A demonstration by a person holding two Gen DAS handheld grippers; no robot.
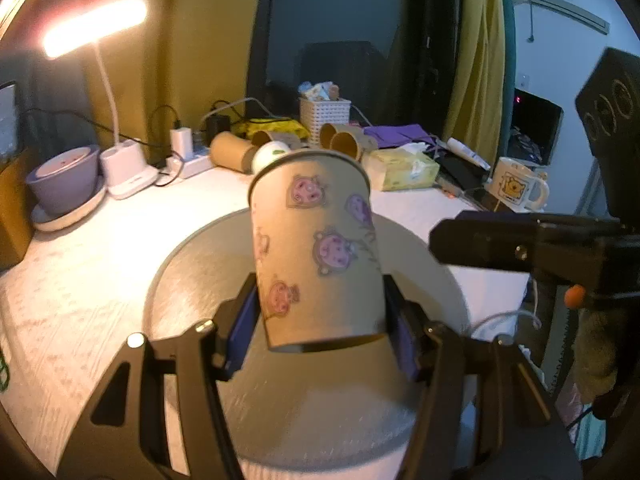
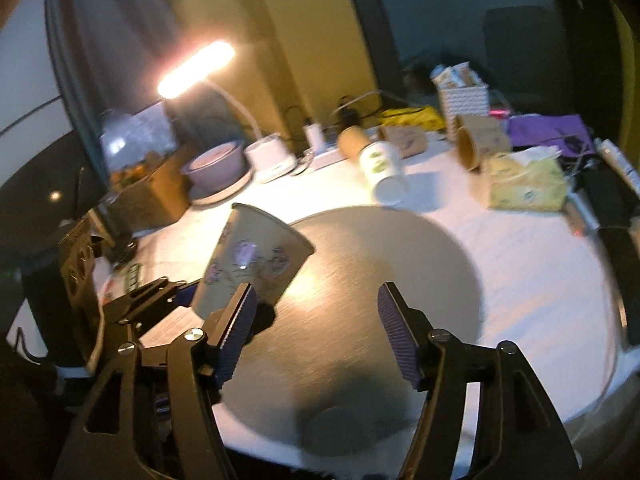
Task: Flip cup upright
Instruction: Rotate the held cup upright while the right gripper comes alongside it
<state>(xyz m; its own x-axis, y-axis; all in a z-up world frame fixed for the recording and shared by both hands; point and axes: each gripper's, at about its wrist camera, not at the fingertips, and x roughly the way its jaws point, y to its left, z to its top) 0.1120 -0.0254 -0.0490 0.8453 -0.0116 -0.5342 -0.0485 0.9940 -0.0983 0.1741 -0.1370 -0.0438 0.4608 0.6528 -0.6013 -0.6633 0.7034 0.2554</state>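
A tan paper cup with pink and purple cartoon stickers (image 1: 316, 256) is held in my left gripper (image 1: 320, 320), which is shut on its lower part. The cup is lifted above a round grey mat (image 1: 192, 280), tilted, its wide rim up and away. In the right wrist view the same cup (image 2: 252, 260) shows at the left, held by the left gripper (image 2: 176, 300). My right gripper (image 2: 316, 320) is open and empty over the grey mat (image 2: 380, 280); its arm shows at the right of the left wrist view (image 1: 520, 248).
A lit desk lamp (image 1: 96, 32), a purple bowl (image 1: 64, 180), a power strip (image 1: 188, 160), several lying paper cups (image 1: 348, 140), a white cup (image 2: 382, 172), a tissue box (image 1: 400, 168), a white basket (image 1: 324, 114) and a bear mug (image 1: 516, 186) line the table's back.
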